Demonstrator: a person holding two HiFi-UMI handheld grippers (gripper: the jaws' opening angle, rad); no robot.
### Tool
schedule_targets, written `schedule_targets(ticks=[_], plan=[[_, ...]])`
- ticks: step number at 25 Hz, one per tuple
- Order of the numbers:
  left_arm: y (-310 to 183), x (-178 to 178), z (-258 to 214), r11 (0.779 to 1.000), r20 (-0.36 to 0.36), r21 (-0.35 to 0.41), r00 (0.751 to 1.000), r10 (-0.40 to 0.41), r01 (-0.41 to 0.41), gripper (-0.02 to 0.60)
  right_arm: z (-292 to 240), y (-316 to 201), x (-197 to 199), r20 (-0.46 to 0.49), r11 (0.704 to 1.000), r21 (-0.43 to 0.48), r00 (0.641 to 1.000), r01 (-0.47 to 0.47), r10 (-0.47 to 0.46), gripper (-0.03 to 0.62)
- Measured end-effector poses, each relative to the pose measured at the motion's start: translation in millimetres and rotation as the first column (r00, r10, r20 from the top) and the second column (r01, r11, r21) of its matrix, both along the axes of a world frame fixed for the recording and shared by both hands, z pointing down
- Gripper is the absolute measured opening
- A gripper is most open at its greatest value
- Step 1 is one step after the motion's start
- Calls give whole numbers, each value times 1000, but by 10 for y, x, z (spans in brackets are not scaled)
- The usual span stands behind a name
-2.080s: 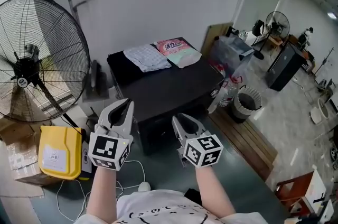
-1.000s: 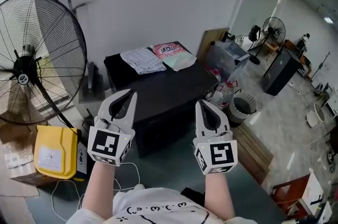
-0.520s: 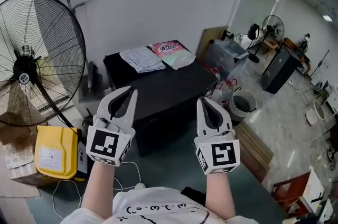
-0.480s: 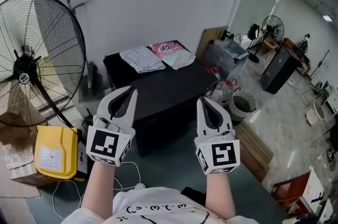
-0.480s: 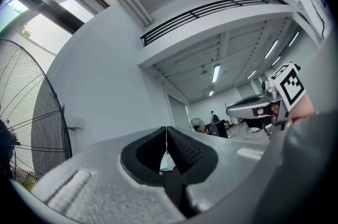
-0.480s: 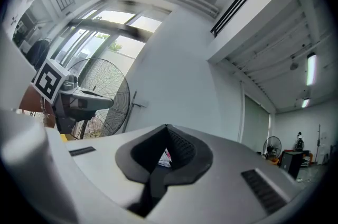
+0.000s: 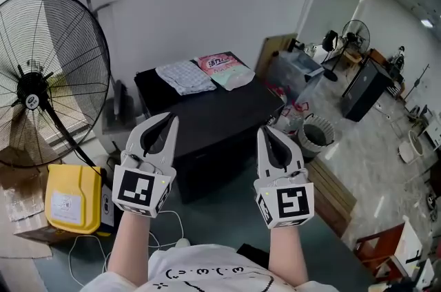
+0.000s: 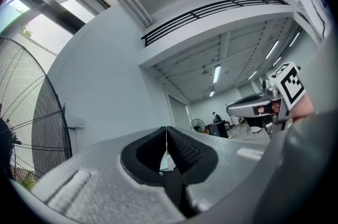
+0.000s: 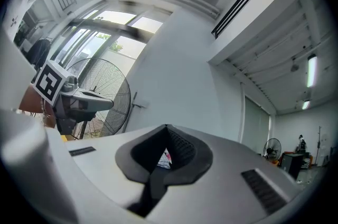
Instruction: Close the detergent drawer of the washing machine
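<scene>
Since two seconds back the right gripper [image 7: 266,131] has swung from a leftward lean to stand upright and has shifted right. The left gripper [image 7: 170,120] has barely stirred, and over the last half second neither has shifted. In each gripper view the jaws are pressed together tip to tip with nothing between them. Both grippers are raised side by side, well apart, marker cubes toward the person. Beyond and between them stands the black washing machine [image 7: 213,115] against the white wall, unchanged. Its front is partly covered by the grippers, and the detergent drawer cannot be made out. On its top lie a checked cloth [image 7: 182,76] and a pink packet [image 7: 226,67]. A large fan [image 7: 41,84] stands at the left and a yellow container [image 7: 69,204] sits below it.
</scene>
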State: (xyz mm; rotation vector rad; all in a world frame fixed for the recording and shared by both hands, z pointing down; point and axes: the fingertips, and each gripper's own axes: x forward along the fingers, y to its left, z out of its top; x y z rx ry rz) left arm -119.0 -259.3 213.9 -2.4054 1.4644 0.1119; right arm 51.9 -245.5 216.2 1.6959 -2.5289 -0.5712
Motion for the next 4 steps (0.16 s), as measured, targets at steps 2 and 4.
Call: schedule_targets(ticks=[2,4], plan=[[-9,-12,3,1000,-1,-2,1000,-2,2,15,-5,-2,-7,-1,1000,1,1000,-1,1,-2],[-18,-19,7,1000,-3,-4,1000,-3,3,15,-9,-5,-8,-2,1000,2,1000,-2,2,-2]])
